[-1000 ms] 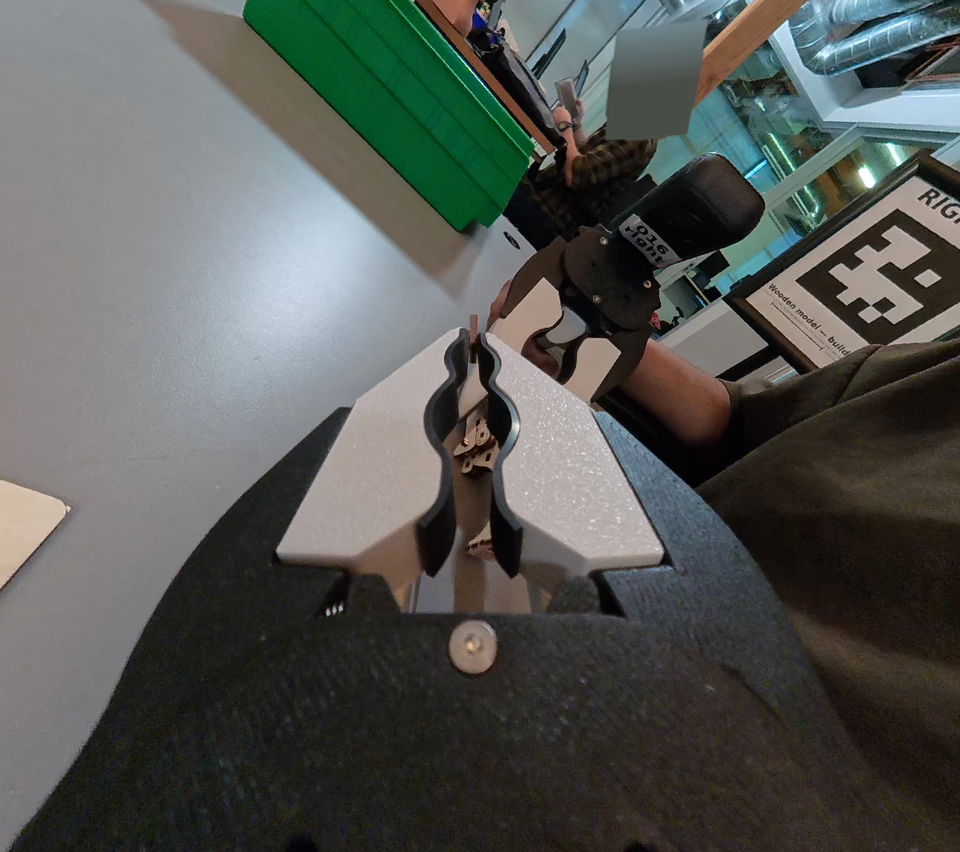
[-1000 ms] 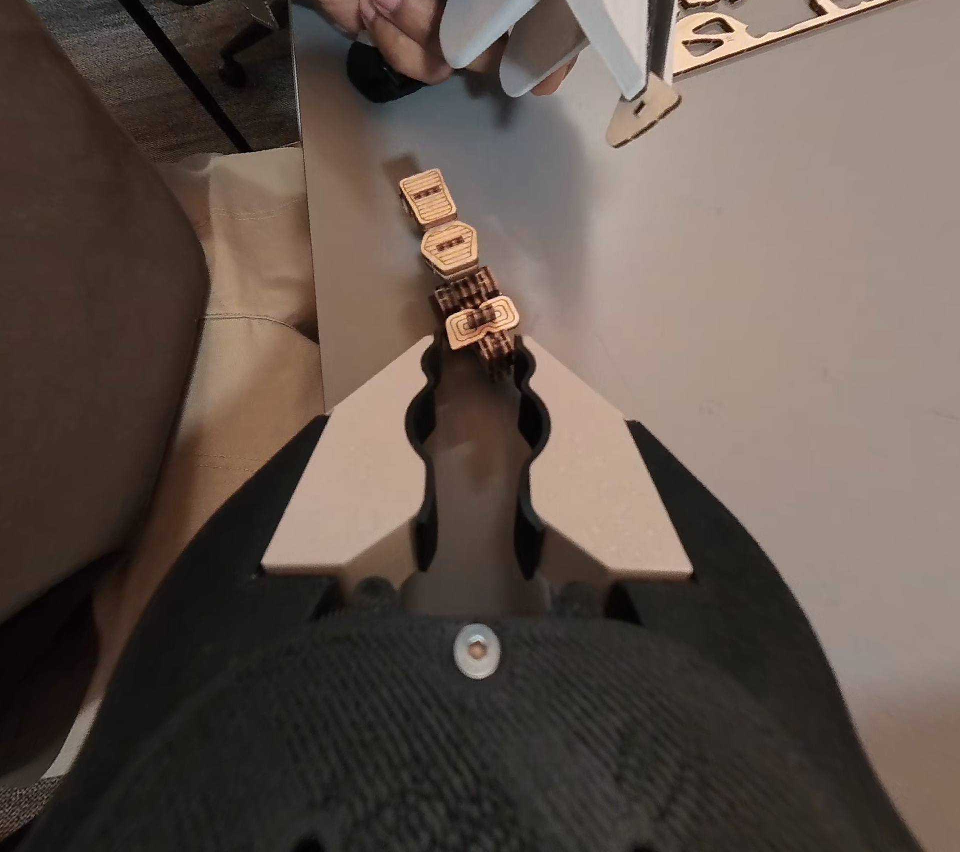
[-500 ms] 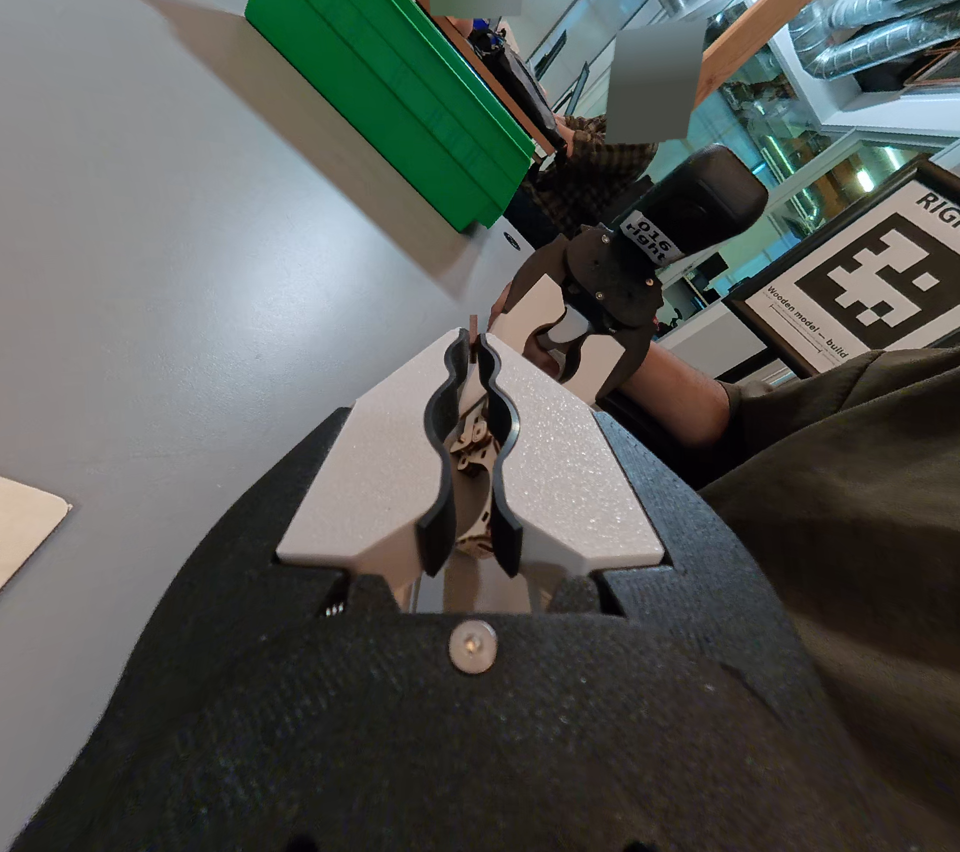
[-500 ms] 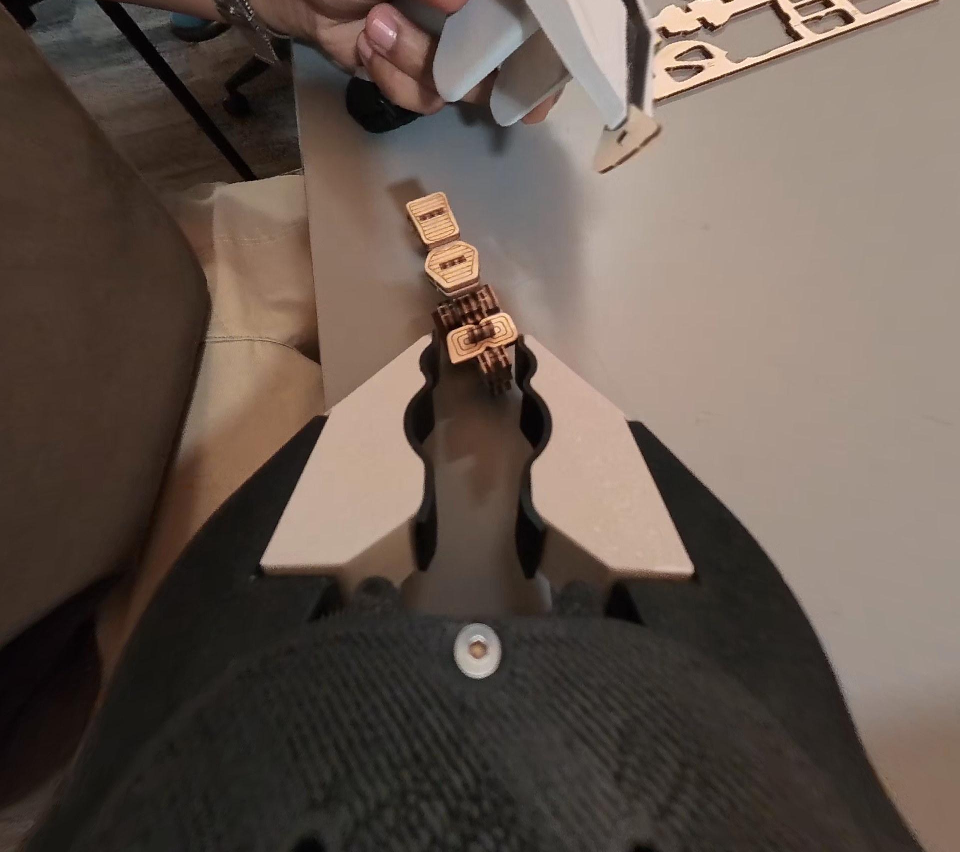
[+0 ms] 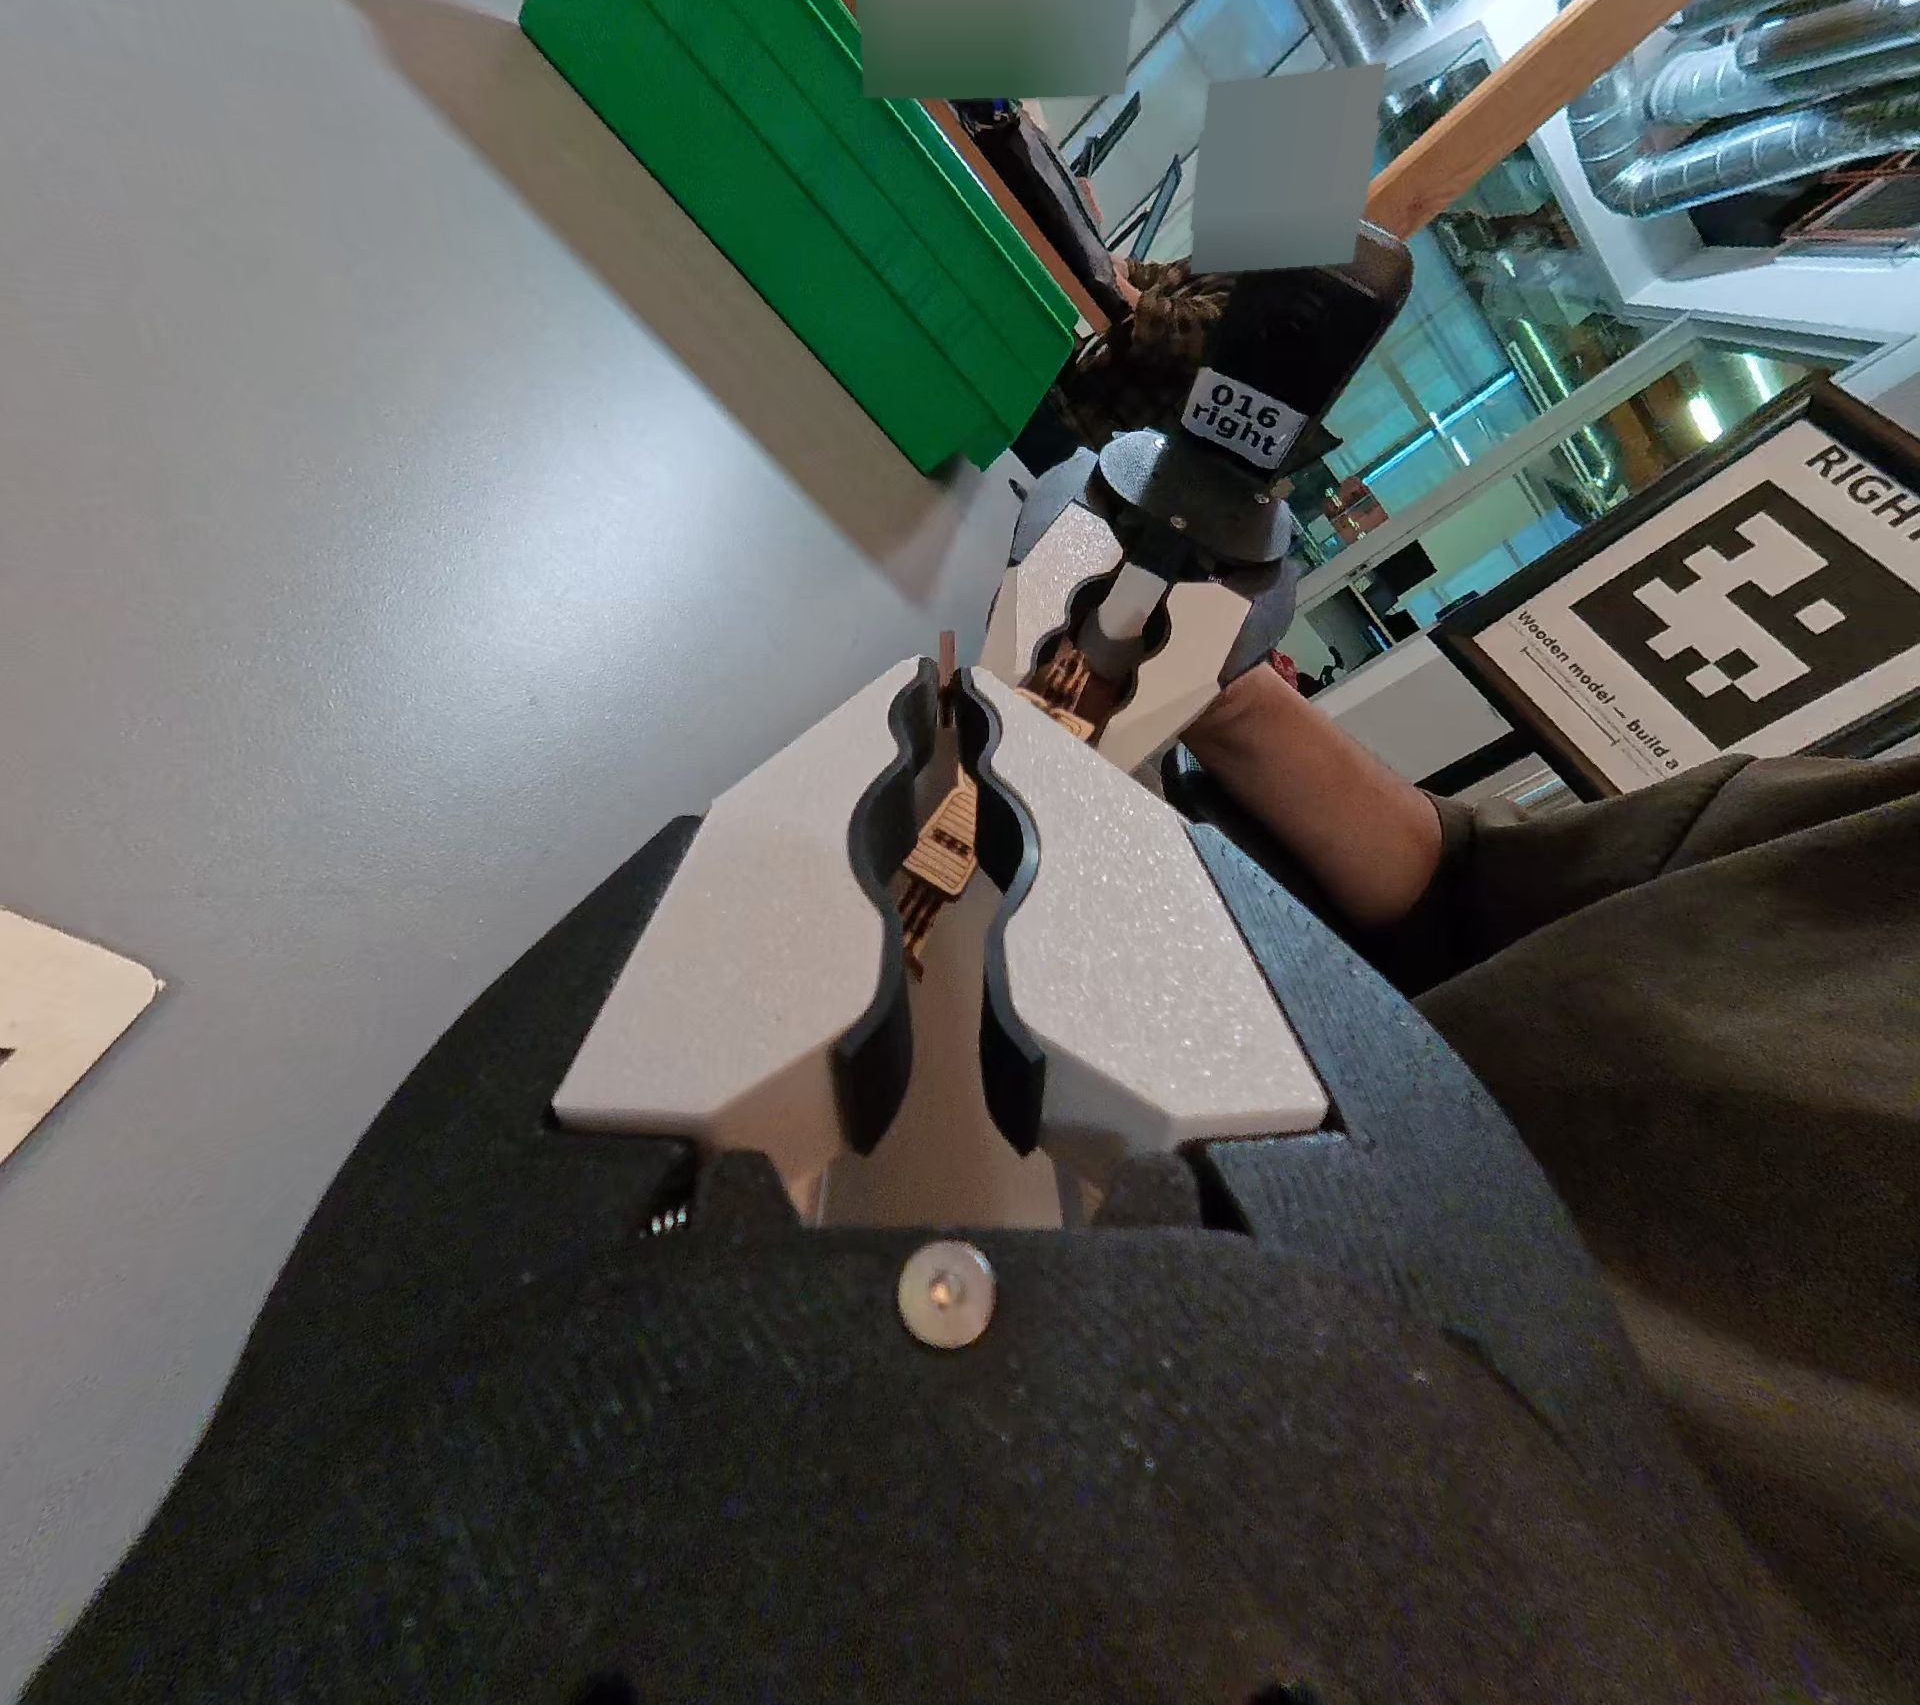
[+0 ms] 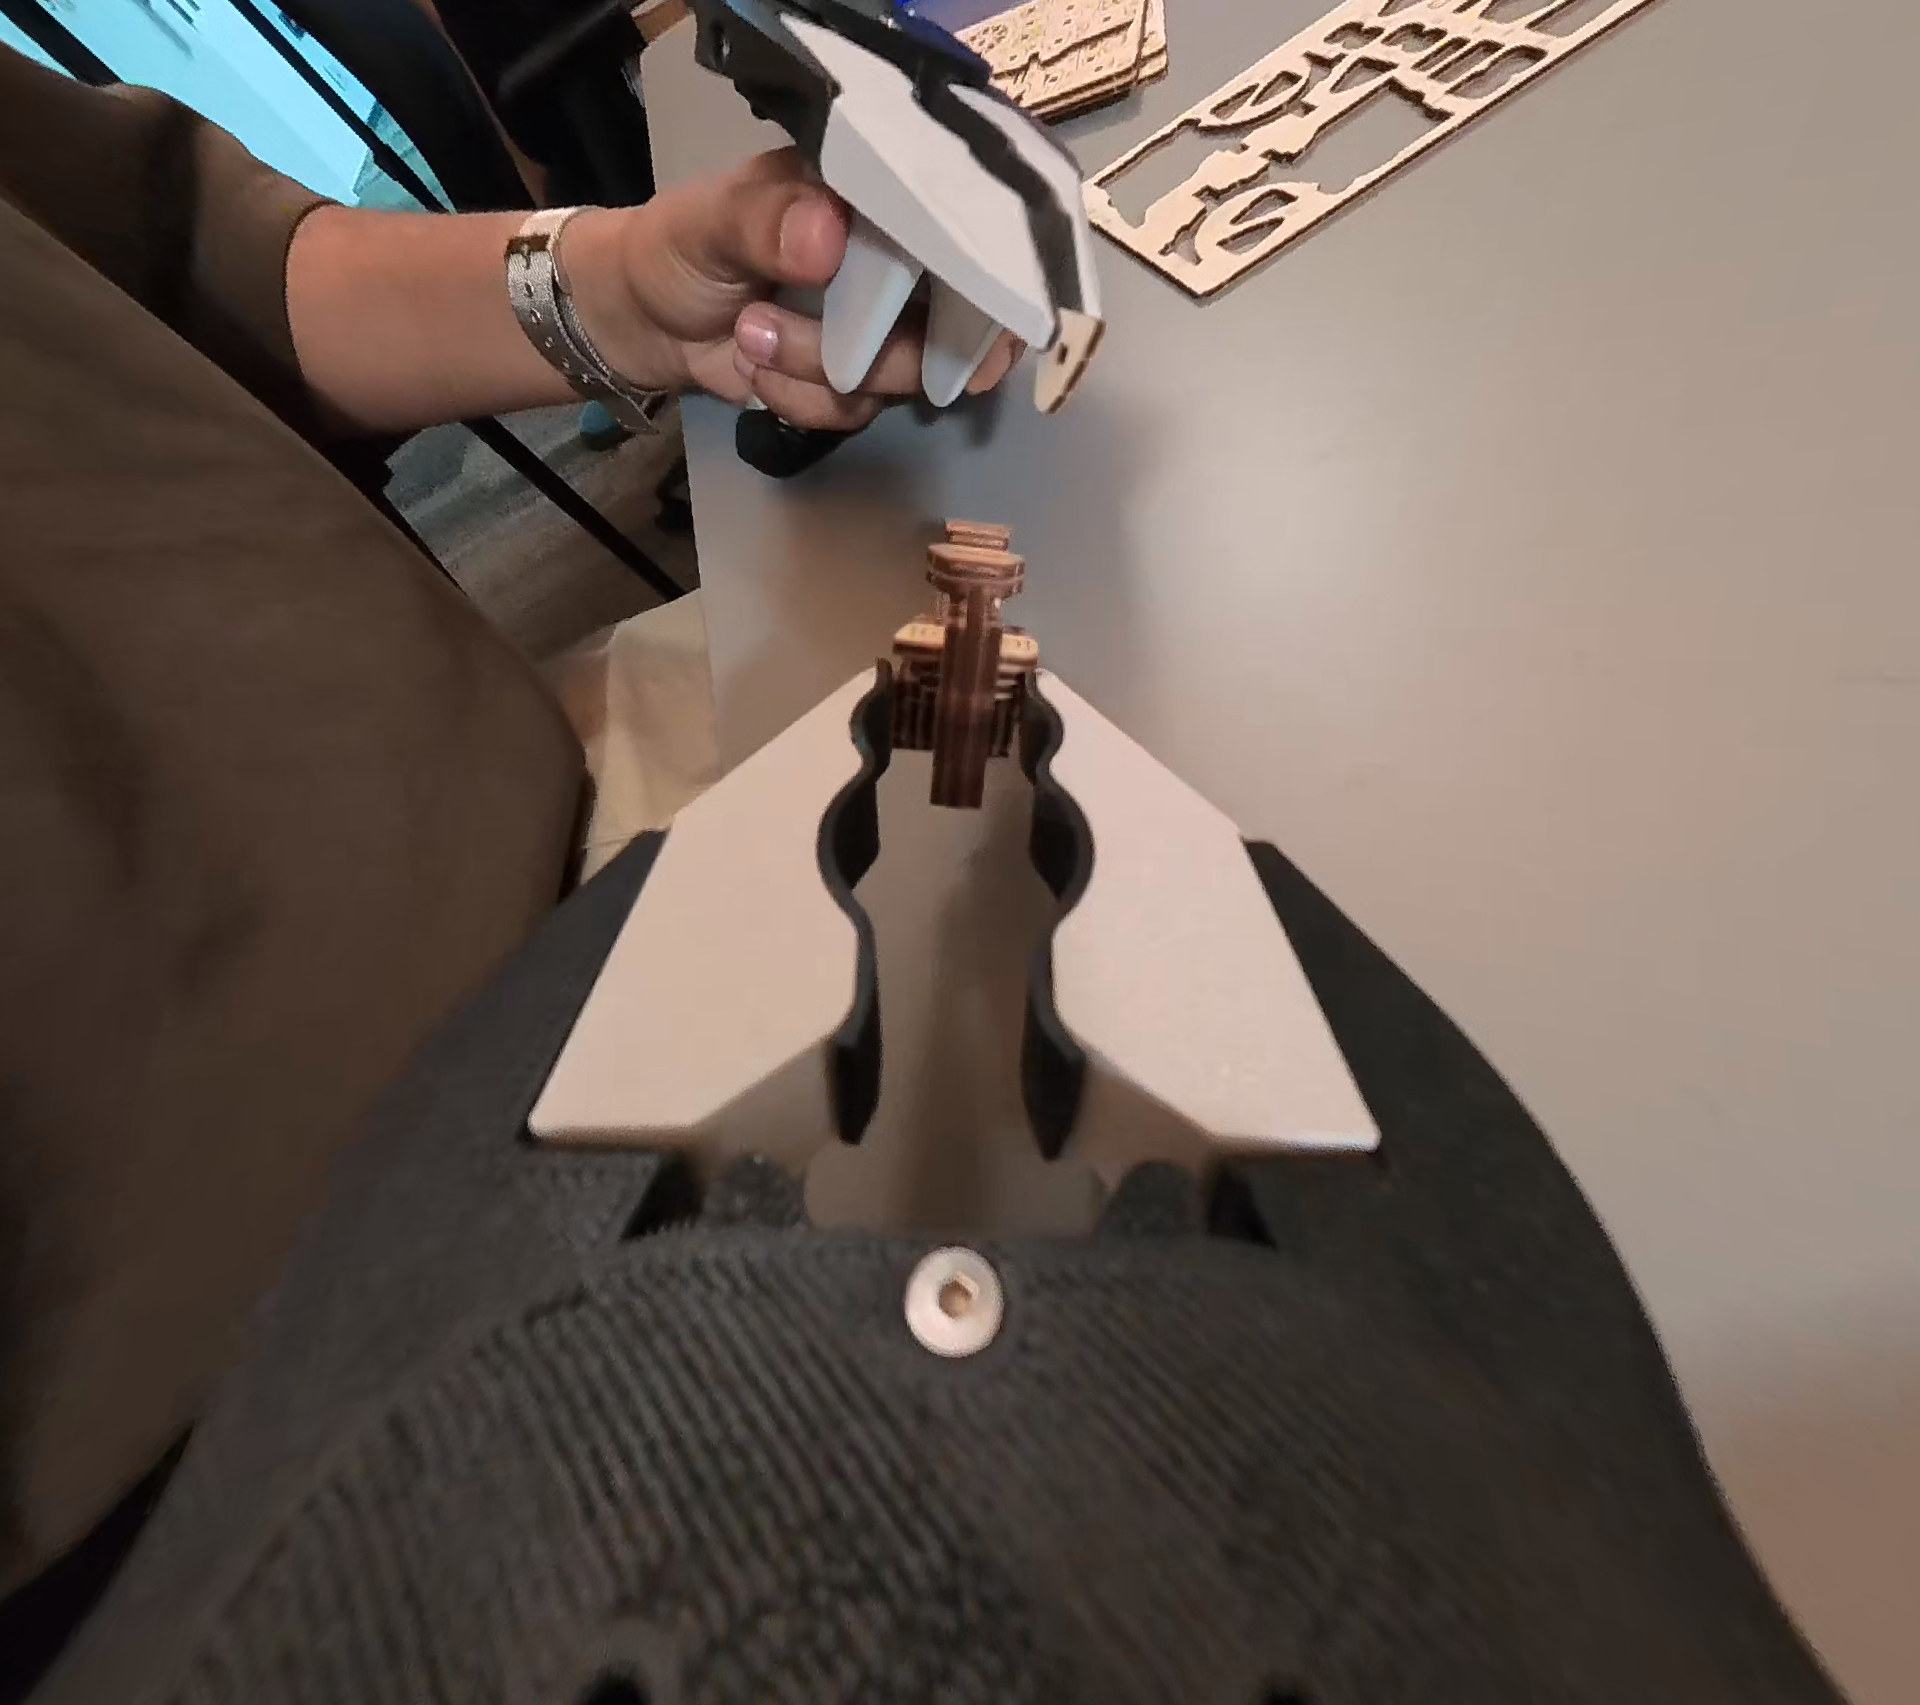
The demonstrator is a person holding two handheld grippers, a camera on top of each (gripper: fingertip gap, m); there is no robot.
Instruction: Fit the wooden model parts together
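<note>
Right gripper: we clamp the wooden sub-assembly at the fingertips; jaws pinched on its ribbed body, stacked plates sticking out ahead.
Left gripper: closed tight on a small flat wooden piece, seen edge-on in its own view.
Change: a second ago the sub-assembly lay with its engraved faces toward the right camera; now we have rolled it so its dark laser-cut edge faces us. Left gripper has swung from a steep downward tilt to nearer face-on with the right.
Where: both parts held in the air over the grey table, near each other but not touching.
Meaning: we judge this is alignment before insertion; no joint made yet.
Background: emptied cut-out sheet and stack of uncut sheets lie beyond, green bin across the table.
Risk: thin piece may skew in the slot.
</note>
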